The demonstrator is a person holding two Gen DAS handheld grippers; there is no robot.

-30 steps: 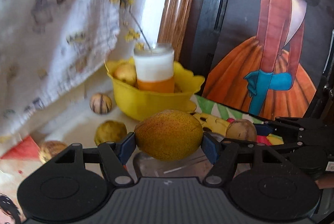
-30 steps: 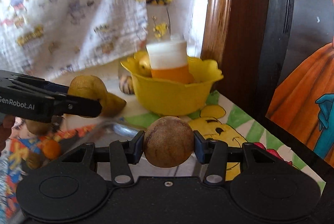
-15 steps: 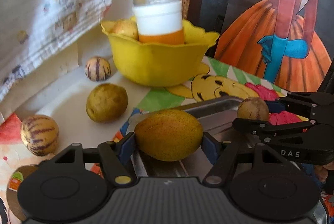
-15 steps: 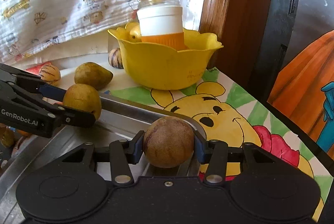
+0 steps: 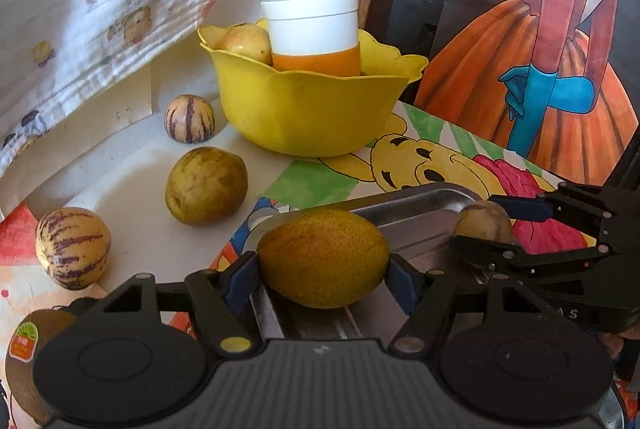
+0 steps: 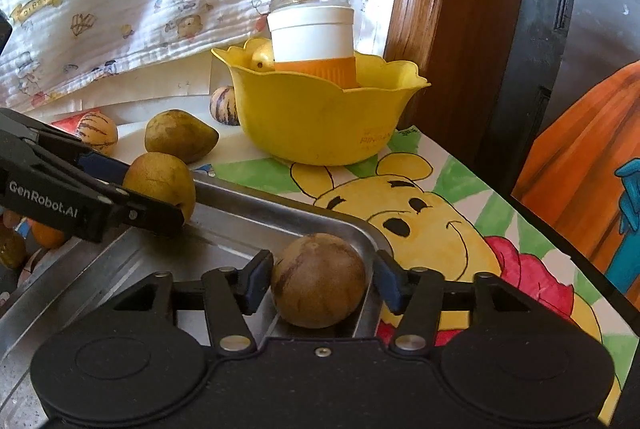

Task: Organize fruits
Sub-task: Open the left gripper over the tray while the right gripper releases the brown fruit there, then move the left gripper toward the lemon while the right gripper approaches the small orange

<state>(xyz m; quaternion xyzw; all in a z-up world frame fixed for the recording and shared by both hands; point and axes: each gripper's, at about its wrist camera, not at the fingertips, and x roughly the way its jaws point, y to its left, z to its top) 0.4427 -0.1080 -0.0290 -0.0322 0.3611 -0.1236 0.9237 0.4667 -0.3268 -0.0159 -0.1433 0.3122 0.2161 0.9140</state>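
Observation:
My left gripper (image 5: pixel 323 271) is shut on a yellow-green pear (image 5: pixel 323 258) and holds it low over the near corner of a metal tray (image 5: pixel 424 205). It also shows in the right wrist view (image 6: pixel 160 203) with the pear (image 6: pixel 160 181). My right gripper (image 6: pixel 320 279) has its jaws a little apart around a round brown fruit (image 6: pixel 319 279) that rests in the tray's far right corner (image 6: pixel 240 213). The left wrist view shows the same fruit (image 5: pixel 483 231) between the right gripper's fingers (image 5: pixel 520 209).
A yellow bowl (image 5: pixel 312 117) with a white-and-orange jar (image 5: pixel 312 29) and a fruit stands behind the tray. Two striped melons (image 5: pixel 190 118) (image 5: pixel 72 247), a green pear (image 5: pixel 206 185) and a kiwi (image 5: pixel 24 357) lie at the left. A cloth hangs behind.
Both grippers have come down to the tray. The right jaws have opened a little and the brown fruit now rests on the tray. The left still grips the pear.

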